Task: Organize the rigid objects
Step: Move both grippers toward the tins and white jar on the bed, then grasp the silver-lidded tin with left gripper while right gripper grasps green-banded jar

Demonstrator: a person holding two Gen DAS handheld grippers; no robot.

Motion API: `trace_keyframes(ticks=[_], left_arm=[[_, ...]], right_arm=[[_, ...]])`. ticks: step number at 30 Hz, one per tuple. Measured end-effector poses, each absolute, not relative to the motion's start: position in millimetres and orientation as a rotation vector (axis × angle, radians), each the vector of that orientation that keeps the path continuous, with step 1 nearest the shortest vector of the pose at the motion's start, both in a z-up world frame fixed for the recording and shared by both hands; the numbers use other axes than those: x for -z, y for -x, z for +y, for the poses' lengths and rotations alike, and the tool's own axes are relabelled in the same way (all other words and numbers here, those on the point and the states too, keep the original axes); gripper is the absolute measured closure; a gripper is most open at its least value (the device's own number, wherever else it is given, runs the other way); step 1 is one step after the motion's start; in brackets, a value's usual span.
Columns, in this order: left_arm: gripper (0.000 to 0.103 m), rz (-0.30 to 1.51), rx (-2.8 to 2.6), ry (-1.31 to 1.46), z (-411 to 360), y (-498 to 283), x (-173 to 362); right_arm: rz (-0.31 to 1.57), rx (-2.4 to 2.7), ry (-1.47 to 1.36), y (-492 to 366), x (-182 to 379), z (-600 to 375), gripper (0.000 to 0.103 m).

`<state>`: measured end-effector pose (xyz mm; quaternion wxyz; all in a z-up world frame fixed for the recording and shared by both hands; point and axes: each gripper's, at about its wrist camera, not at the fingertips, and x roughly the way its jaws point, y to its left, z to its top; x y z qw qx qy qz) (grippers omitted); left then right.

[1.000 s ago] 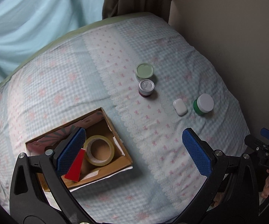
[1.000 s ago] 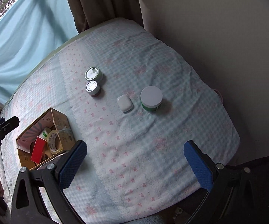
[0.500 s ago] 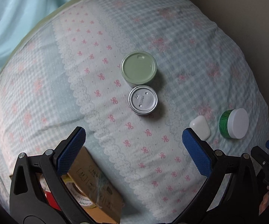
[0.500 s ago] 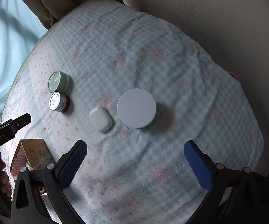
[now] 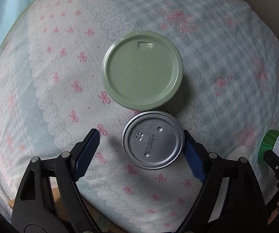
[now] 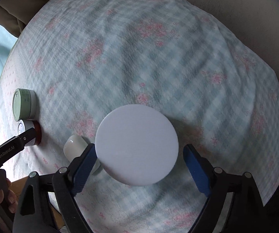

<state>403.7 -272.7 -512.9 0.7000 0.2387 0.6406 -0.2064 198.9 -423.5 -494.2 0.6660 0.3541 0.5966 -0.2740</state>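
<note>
In the left wrist view a small silver-topped can [image 5: 152, 140] stands on the checked cloth, with a green-lidded tub [image 5: 142, 69] just beyond it. My left gripper [image 5: 142, 152] is open and straddles the can; the right finger is at its rim, the left finger stands apart. In the right wrist view a white-lidded green jar [image 6: 136, 148] sits between the open fingers of my right gripper [image 6: 139, 167], with gaps on both sides. A small white case [image 6: 75, 148] lies just left of the jar, against the left finger.
A cardboard box corner [image 5: 54, 199] shows low in the left wrist view. The green tub [image 6: 24, 104] and the can [image 6: 29, 133] stand at the left in the right wrist view. The cloth's edge [image 6: 271, 186] drops off at the right, by a beige wall.
Both grippers have come down and forward. The left one moved from over the box to around the silver can. The right one closed in around the white-lidded jar.
</note>
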Motion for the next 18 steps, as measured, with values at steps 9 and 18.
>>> trace_keyframes(ticks=[9, 18], left_arm=[[0.052, 1.430, 0.508, -0.545, -287.3, -399.5, 528.3], [0.053, 1.431, 0.512, -0.530, -285.9, -401.0, 521.2]], right_arm=[[1.374, 0.627, -0.779, -204.6, 509.2, -430.7, 0.032], [1.385, 0.612, -0.779, -211.7, 513.2, -433.6, 0.033]])
